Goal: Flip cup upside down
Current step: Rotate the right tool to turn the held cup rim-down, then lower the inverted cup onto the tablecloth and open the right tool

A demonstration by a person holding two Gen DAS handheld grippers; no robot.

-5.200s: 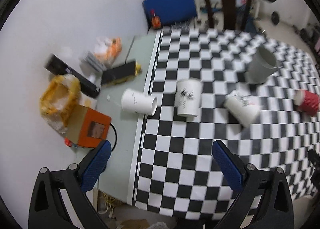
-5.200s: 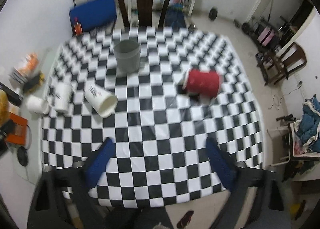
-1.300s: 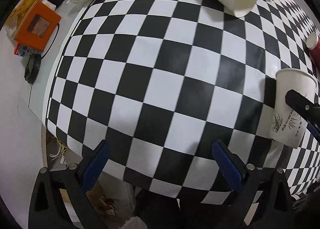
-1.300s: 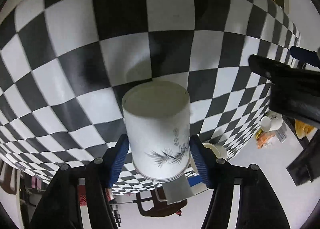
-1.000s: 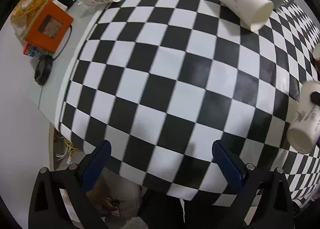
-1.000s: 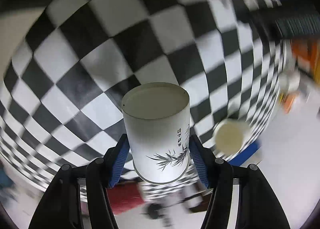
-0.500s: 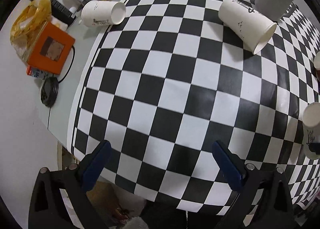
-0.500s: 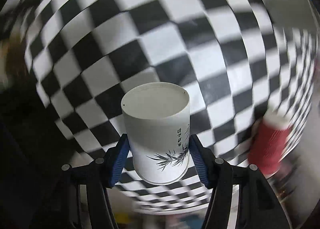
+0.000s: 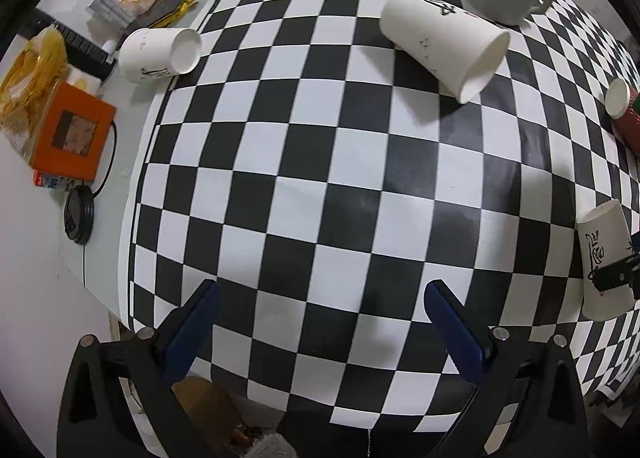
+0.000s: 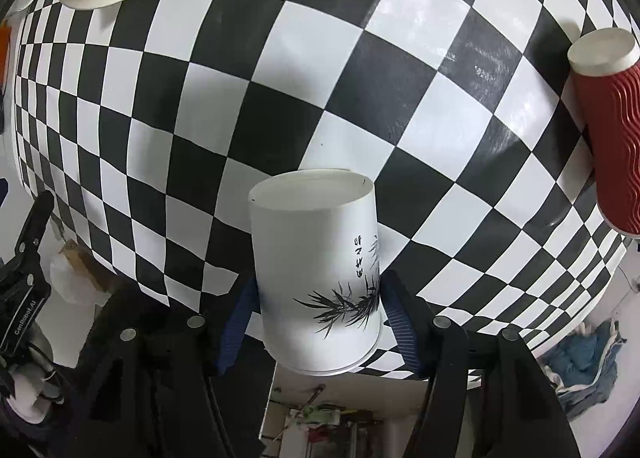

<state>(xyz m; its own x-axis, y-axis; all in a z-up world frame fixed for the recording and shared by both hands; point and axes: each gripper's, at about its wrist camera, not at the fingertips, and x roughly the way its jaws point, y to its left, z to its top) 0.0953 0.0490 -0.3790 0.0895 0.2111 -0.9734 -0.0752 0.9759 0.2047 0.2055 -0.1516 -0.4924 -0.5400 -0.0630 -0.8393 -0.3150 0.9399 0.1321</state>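
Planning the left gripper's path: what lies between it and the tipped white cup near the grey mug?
Only bare checkered cloth lies between the left gripper and the tipped white cup, as the left wrist view shows.

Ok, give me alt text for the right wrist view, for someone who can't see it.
The right gripper clamps a white paper cup with a bamboo print, closed base facing the checkered tablecloth. A red ribbed cup lies at right.

The right hand-held gripper (image 10: 316,322) is clamped on a load; the left hand-held gripper (image 9: 320,322) hovers agape.
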